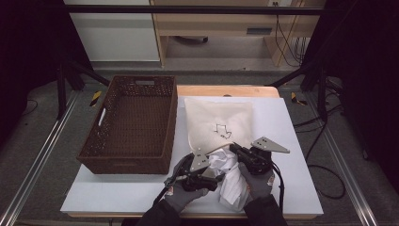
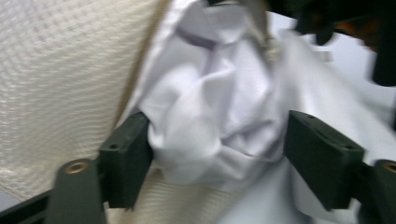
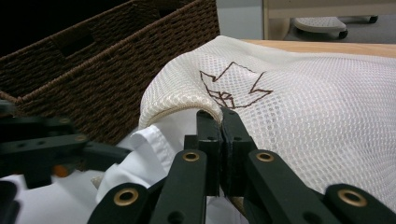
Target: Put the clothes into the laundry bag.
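The left gripper has its jaws spread wide around a bunch of the white shirt, the pads just beside the cloth, at the mouth of the mesh laundry bag. The right gripper is clamped tight on the bag's rim. The brown wicker basket stands just left of the bag on the table.

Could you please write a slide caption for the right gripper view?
Right gripper clamps the mesh bag rim above a white shirt, beside the wicker basket.
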The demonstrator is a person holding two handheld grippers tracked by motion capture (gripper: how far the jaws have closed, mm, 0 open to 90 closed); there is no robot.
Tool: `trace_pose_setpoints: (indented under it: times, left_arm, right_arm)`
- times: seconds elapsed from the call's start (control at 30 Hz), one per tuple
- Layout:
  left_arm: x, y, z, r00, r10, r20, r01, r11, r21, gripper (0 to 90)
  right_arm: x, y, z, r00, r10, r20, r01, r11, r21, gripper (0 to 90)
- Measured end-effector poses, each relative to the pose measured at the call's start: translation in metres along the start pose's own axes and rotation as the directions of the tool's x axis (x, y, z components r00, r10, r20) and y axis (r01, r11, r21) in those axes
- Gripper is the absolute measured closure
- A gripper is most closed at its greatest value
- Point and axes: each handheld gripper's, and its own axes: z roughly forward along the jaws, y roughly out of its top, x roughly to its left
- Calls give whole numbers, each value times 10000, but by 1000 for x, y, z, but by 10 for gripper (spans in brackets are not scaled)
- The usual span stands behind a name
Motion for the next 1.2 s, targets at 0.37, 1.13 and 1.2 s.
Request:
trace_pose_setpoints:
  times: [0.37, 1.13, 1.2]
  left_arm:
    - [-22, -12, 41, 10000, 38, -30, -37, 9997, 259, 150]
    - [25, 13, 66, 9884, 210, -1504, -122, 9982, 594, 804]
    - [27, 9, 72, 9875, 220, -1561, -195, 9997, 172, 783]
  right_arm:
    - [0, 0, 0, 10000, 21, 22, -21, 10000, 3, 885]
    - [0, 5, -7, 10000, 19, -48, -19, 9999, -122, 886]
    - [1, 5, -7, 10000, 18, -69, -19, 9999, -121, 886]
